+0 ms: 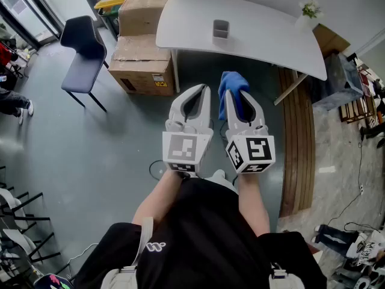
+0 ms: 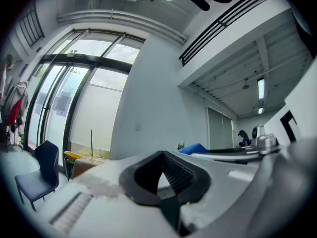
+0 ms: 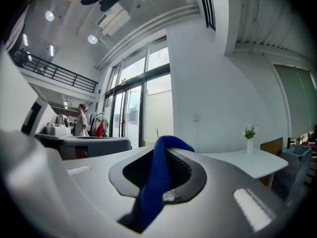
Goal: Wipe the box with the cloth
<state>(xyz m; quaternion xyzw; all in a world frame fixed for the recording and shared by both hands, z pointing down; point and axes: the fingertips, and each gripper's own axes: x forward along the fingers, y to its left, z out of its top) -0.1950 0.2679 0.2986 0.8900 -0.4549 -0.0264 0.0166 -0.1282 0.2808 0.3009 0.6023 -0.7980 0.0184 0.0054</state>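
L tool [image 1: 204, 90] & R tool [image 1: 236, 98] held level, side by side over the floor [image 1: 90, 149], just short of the counter's [image 1: 258, 35] near edge. L tool: jaws pressed together, nothing in them. R tool: pinching the blue cloth [image 1: 230, 82], which runs up thru the jaws & bunches out past the tips, toward the counter. Small grey box [image 1: 221, 29] stands approx mid-counter, well apart from both tools; bare counter top & near edge lie between. White vase [image 1: 310, 9] w/ flowers at counter's far right corner. Two cardboard boxes [image 1: 142, 65] stacked on floor against counter's left end, yellow-lidded bin [image 1: 114, 2] behind them. Dark blue chair [image 1: 84, 53] further left of counter. Wooden slatted strip [image 1: 295, 149] on floor below counter's right end.
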